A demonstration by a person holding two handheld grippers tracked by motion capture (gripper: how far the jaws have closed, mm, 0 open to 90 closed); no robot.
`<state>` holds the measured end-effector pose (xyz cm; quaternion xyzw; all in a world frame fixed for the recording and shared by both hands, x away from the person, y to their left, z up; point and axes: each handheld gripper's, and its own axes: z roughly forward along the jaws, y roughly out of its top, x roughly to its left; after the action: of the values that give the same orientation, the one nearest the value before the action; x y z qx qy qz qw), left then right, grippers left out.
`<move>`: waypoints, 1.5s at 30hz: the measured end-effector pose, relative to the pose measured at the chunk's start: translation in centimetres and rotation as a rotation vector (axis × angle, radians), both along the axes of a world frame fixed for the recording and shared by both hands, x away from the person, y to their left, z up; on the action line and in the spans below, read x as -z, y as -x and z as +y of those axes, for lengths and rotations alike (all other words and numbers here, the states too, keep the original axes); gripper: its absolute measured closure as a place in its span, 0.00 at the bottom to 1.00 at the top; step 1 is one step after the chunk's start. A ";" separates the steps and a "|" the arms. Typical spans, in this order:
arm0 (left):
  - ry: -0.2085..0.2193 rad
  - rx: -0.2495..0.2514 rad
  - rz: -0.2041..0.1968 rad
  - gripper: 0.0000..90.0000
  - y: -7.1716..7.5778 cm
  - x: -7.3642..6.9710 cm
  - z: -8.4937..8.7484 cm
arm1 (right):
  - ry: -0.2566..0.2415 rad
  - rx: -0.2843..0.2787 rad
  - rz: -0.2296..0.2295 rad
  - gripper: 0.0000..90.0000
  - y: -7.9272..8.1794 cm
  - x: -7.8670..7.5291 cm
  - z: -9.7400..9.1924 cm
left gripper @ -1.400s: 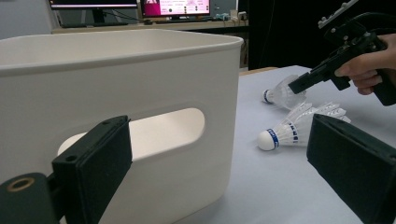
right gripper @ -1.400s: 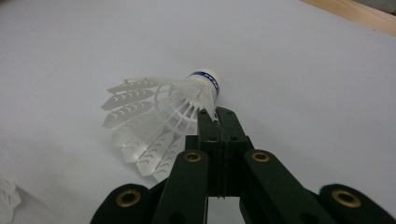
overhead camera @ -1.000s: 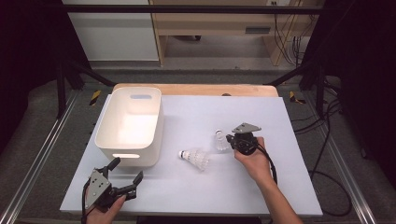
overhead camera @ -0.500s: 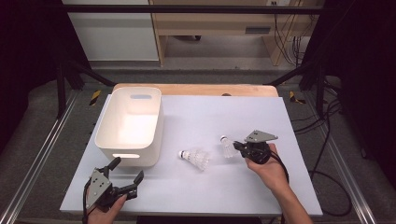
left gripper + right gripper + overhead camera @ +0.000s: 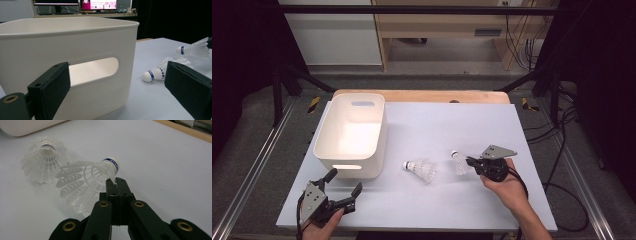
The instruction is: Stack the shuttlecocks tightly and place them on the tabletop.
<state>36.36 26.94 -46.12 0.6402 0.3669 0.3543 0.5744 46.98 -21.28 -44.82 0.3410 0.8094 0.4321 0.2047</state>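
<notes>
My right gripper (image 5: 470, 162) is shut on the plastic skirt of a white shuttlecock (image 5: 459, 162), held just above the table at the right of the middle. In the right gripper view the closed jaws (image 5: 117, 181) pinch the skirt's edge near the blue-banded cork of this shuttlecock (image 5: 85, 182). A second shuttlecock (image 5: 421, 170) lies on the table to its left, also seen as the shuttlecock (image 5: 43, 160). My left gripper (image 5: 343, 184) rests open at the near left corner, facing the white bin (image 5: 75, 42), with nothing between its jaws.
The white bin (image 5: 349, 167) stands at the left of the white table (image 5: 452, 125), with its inside bare. A wooden strip (image 5: 422, 96) runs along the far edge. Cables trail off the right side.
My right hand has carried the shuttlecock to the right and a little toward the near edge. The left gripper and the lying shuttlecock have stayed put.
</notes>
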 end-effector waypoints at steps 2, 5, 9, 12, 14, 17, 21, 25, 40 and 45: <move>0.003 0.000 0.001 0.07 0.0 0.0 0.0 | -0.003 -0.008 -0.009 1.00 0.2 0.1 -0.2; -0.001 -0.004 -0.002 0.07 0.2 0.0 0.2 | -0.002 -0.018 -0.010 1.00 0.5 0.2 -0.4; 0.007 -0.013 0.001 0.07 0.2 0.1 0.4 | -0.005 -0.034 -0.006 1.00 0.8 0.5 -0.5; 0.015 -0.014 0.001 0.07 0.2 0.1 0.5 | 0.000 -0.044 0.000 1.00 1.0 0.7 -0.4; 0.009 -0.008 0.001 0.07 0.1 0.0 0.3 | 0.005 -0.058 -0.005 1.00 1.2 0.8 -0.4; 0.003 0.003 0.000 0.07 0.0 0.0 -0.1 | 0.016 -0.070 -0.007 1.00 1.4 1.1 -0.2; -0.002 0.009 0.003 0.07 0.1 0.1 -0.3 | 0.023 -0.087 -0.012 1.00 1.6 1.1 0.1; -0.005 0.007 0.003 0.07 0.1 0.1 -0.3 | 0.027 -0.109 -0.014 1.00 1.7 1.1 0.4; -0.001 0.010 0.006 0.07 0.0 0.1 -0.4 | 0.039 -0.164 -0.009 1.00 1.7 1.3 2.1; 0.004 0.007 0.007 0.07 0.0 0.1 -0.3 | 0.043 -0.192 -0.012 1.00 1.6 1.3 3.0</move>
<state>36.37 26.65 -46.25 0.6417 0.3672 0.3494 0.5756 45.37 -18.31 -46.12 0.2549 0.8462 0.4341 0.1745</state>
